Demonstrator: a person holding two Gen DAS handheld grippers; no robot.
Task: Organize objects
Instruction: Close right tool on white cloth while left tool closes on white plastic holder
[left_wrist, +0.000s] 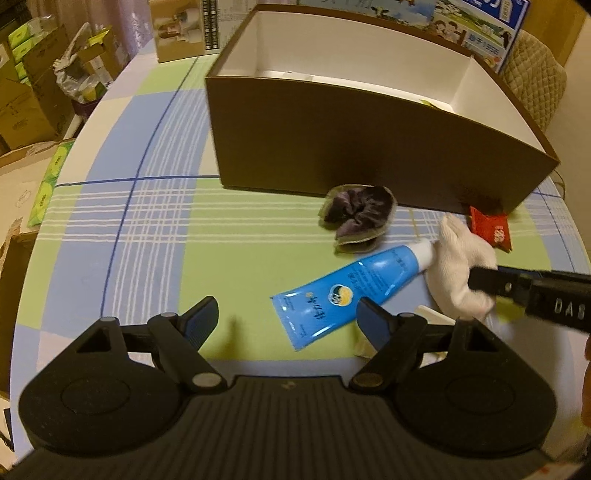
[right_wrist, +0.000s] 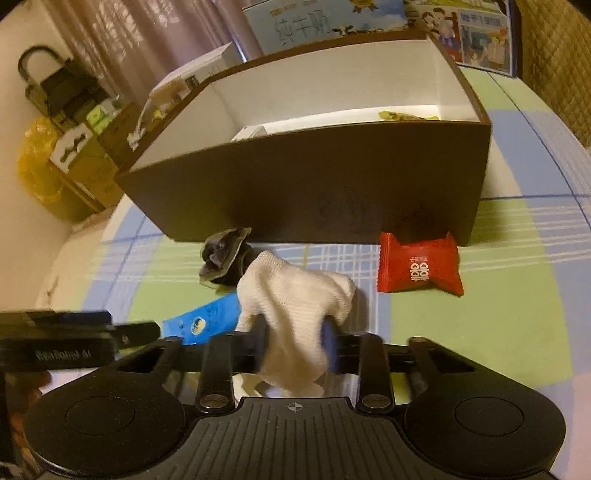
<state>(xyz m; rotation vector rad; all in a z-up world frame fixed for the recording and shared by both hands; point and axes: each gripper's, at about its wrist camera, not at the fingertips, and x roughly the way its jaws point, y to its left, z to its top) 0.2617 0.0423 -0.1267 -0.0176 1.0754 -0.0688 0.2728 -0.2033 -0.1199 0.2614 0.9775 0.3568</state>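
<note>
My right gripper (right_wrist: 295, 343) is shut on a white knitted cloth (right_wrist: 295, 295), which droops between its fingers just above the table; the same cloth (left_wrist: 461, 258) and gripper (left_wrist: 480, 282) show at the right of the left wrist view. A blue tube (left_wrist: 343, 291) lies flat under the cloth's edge. A dark purple scrunchie (left_wrist: 356, 218) and a red candy packet (right_wrist: 419, 267) lie in front of the brown box (left_wrist: 369, 147). My left gripper (left_wrist: 286, 319) is open, low over the table, its right finger over the tube's flat end.
The brown box (right_wrist: 314, 192) is open-topped with a white inside; a small white item (right_wrist: 251, 133) and a yellow-green wrapper (right_wrist: 402, 116) lie in it. Printed cartons stand behind it. Cardboard boxes and bags crowd the floor left of the checked tablecloth (left_wrist: 147, 221).
</note>
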